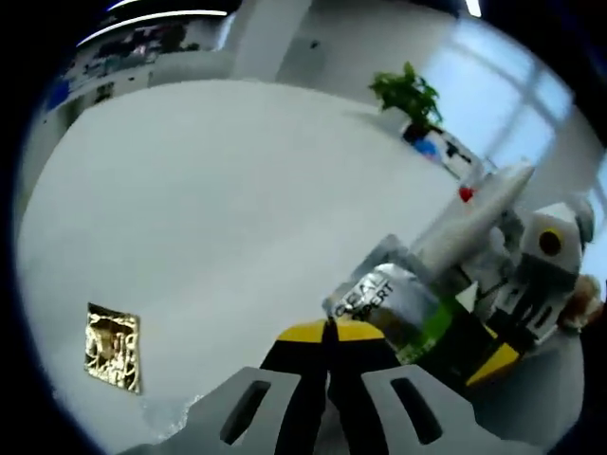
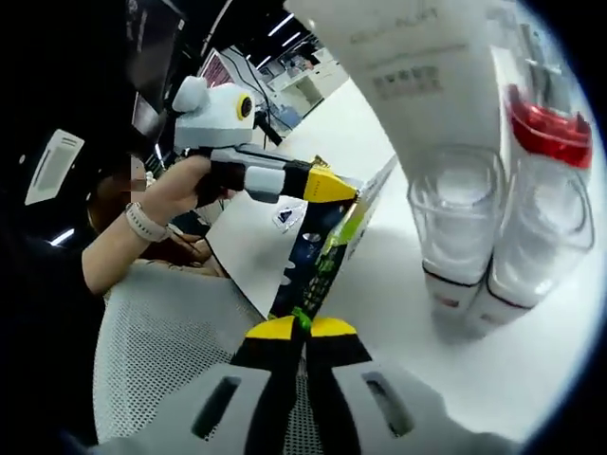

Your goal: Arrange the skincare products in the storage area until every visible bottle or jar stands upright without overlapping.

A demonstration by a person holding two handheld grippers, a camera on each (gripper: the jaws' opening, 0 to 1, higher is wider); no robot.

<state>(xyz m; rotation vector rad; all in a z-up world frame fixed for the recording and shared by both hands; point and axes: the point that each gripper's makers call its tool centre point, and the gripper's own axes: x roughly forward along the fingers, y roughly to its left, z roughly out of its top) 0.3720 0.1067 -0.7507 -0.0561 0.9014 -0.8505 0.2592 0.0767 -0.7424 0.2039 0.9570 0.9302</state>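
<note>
Item 1: left tool (image 1: 327, 332), jaws sitting together on the edge of a silver and green product box (image 1: 398, 308), which is lying at 2 o'clock of its tips. Item 2: right tool (image 2: 303, 325), jaws pinching together on the same box (image 2: 327, 251) at its lower end. A tube (image 1: 474, 213) is angling up beyond the box. 2 upright bottles (image 2: 512, 237) are standing touching on the white tabletop (image 1: 237, 209) at 3 o'clock. A gold sachet (image 1: 114, 346) is lying at 9 o'clock.

A flat packet (image 2: 327, 248) sits centre frame in the right gripper view. Two upright bottles (image 2: 493, 237) stand on the surface (image 2: 398, 284) at its right. A small foil sachet (image 1: 114, 347) lies lower left in the left gripper view.
</note>
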